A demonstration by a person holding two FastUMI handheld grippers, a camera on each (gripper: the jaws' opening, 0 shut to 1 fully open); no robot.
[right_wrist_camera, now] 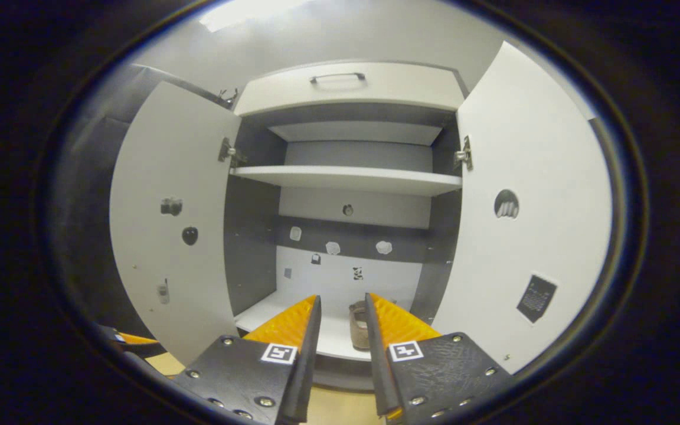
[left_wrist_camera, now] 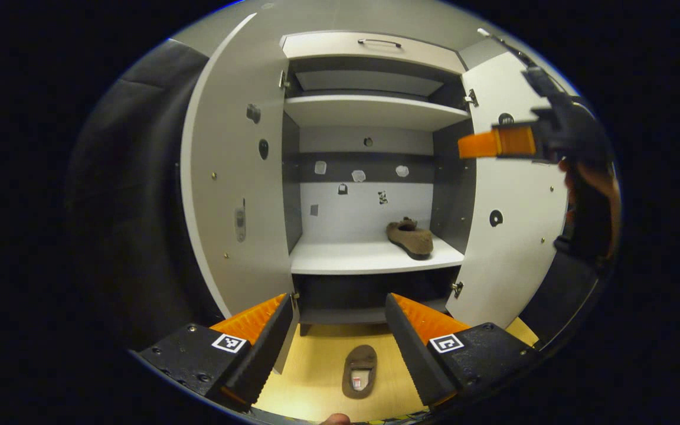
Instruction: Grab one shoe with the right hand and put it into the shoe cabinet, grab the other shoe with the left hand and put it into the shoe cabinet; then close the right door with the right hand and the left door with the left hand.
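One brown shoe (left_wrist_camera: 409, 237) lies on the right side of the cabinet's lower shelf (left_wrist_camera: 346, 257); in the right gripper view this shoe (right_wrist_camera: 358, 324) shows through the gap between my right gripper's fingers. The other brown shoe (left_wrist_camera: 359, 370) lies on the pale wooden floor in front of the cabinet, its opening facing up. My left gripper (left_wrist_camera: 337, 301) hangs open above that floor shoe, apart from it. My right gripper (right_wrist_camera: 342, 297) is open with nothing in it, raised in front of the right door; the right gripper (left_wrist_camera: 496, 143) also appears at upper right, held by a hand (left_wrist_camera: 591, 189).
Both cabinet doors stand wide open: the left door (left_wrist_camera: 228, 177) and the right door (left_wrist_camera: 517, 224). An upper shelf (left_wrist_camera: 369, 112) and a drawer with a handle (left_wrist_camera: 375, 47) sit above. Dark booth wall (left_wrist_camera: 127, 206) flanks the left side.
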